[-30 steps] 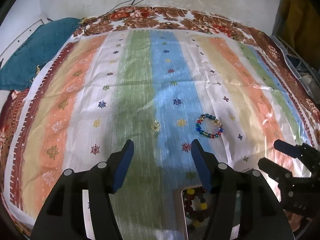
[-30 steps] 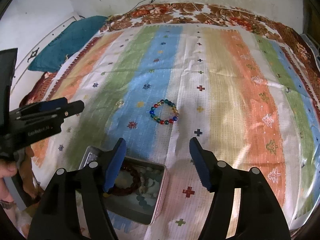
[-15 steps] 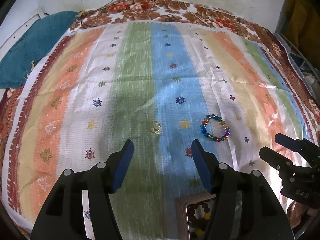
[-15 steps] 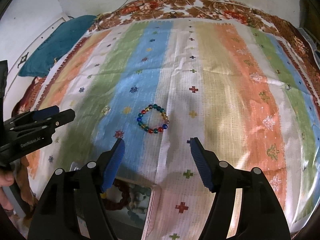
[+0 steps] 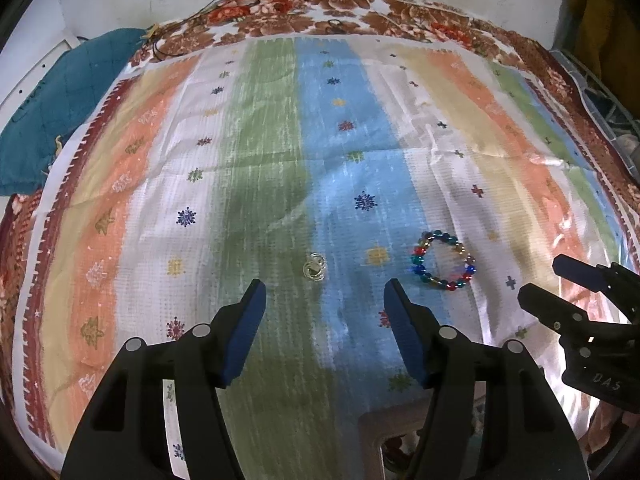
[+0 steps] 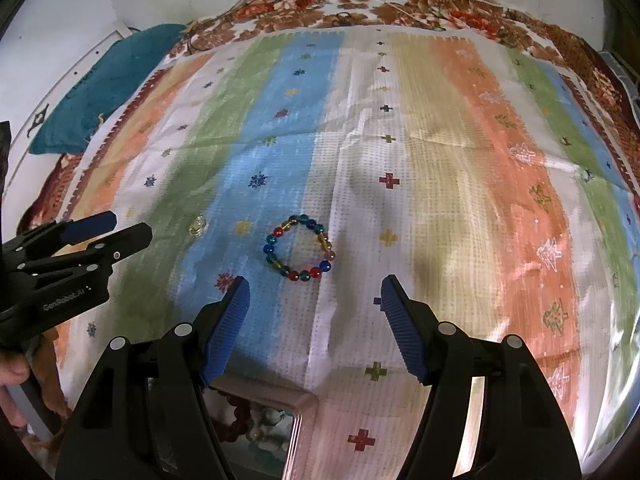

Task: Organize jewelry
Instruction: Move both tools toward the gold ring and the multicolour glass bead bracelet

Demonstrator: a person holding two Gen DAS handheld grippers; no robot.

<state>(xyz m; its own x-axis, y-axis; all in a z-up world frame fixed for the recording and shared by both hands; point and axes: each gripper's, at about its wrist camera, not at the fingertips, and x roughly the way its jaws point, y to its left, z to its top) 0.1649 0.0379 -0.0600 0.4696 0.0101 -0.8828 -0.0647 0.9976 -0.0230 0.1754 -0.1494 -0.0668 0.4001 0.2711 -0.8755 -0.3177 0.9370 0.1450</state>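
Fingers of right gripper (image 6: 314,300) spread wide, empty, aimed at beaded bracelet (image 6: 298,247) lying flat on striped cloth (image 6: 440,152) just ahead: likely lined up for a pick. Fingers of left gripper (image 5: 324,304) likewise apart, holding nothing, pointed at small silvery ring (image 5: 314,270) on the green stripe. Tin box (image 6: 276,412) with beads inside close beneath both, probably the destination. Nothing between fingers and jewelry; teal cushion (image 6: 108,84) well off at the cloth's far left edge.

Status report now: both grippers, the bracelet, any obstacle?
Left gripper open, empty. Right gripper open, empty. Beaded bracelet loose on cloth, just ahead of right fingers. No obstacle.
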